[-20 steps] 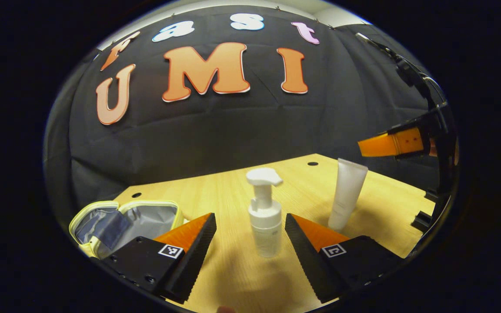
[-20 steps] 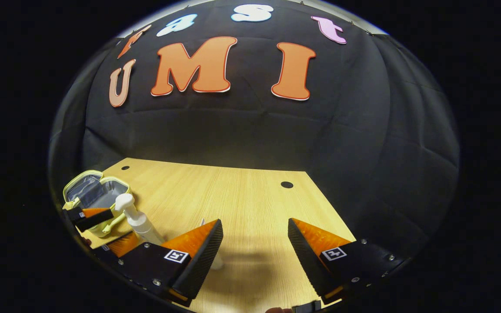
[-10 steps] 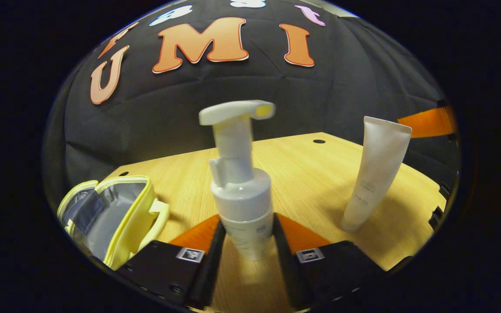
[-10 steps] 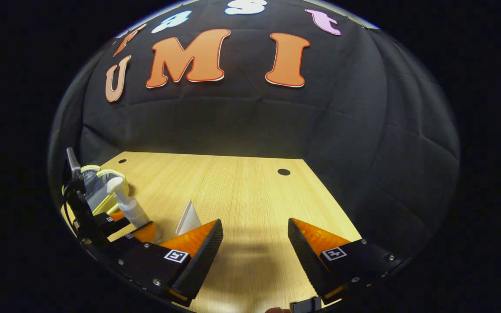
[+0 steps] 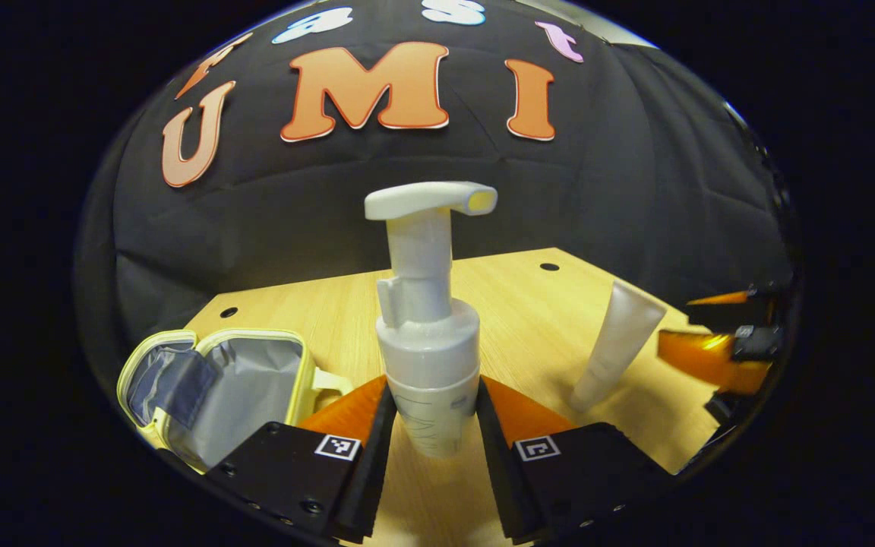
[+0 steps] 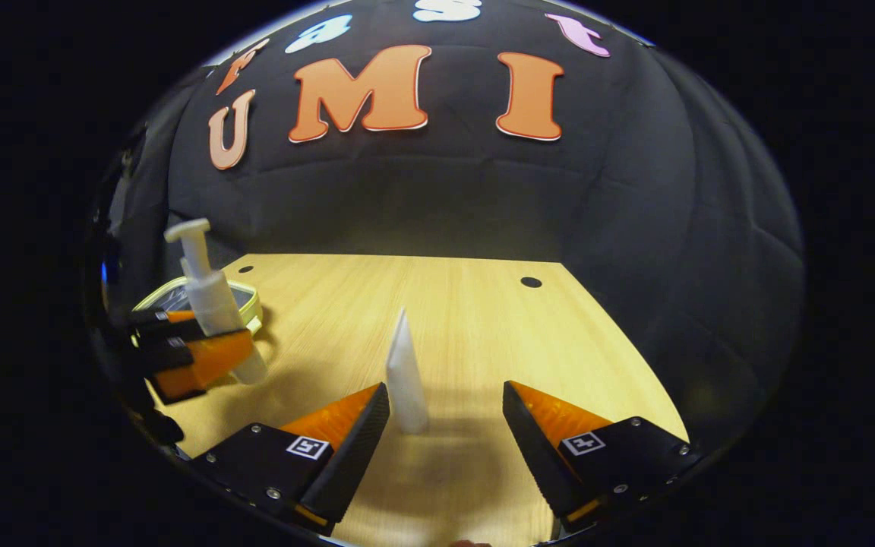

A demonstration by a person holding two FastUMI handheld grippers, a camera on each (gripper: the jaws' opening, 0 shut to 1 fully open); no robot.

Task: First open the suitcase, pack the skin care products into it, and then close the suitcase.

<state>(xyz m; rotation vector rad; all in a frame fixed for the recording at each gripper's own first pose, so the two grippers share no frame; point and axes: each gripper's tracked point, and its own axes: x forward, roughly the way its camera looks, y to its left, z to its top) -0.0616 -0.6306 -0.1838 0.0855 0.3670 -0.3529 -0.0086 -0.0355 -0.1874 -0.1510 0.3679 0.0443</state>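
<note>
- My left gripper (image 5: pixel 428 425) clamps the upright pump bottle (image 5: pixel 428 342); the open case (image 5: pixel 217 384) lies to its left.
- My right gripper (image 6: pixel 445 425) gapes wide at the tube (image 6: pixel 405 376).

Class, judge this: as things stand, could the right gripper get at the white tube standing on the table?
Probably yes: the right gripper is open, and the white tube stands upright just ahead beside one finger, with bare table around it.

The left hand-held gripper (image 5: pixel 428 425), open a second ago, now clamps the pump bottle (image 5: pixel 428 357). The bottle now hangs clear of the counter (image 6: pixel 468 319). The right hand-held gripper (image 6: pixel 445 425) now brackets the tube (image 6: pixel 405 380).
</note>
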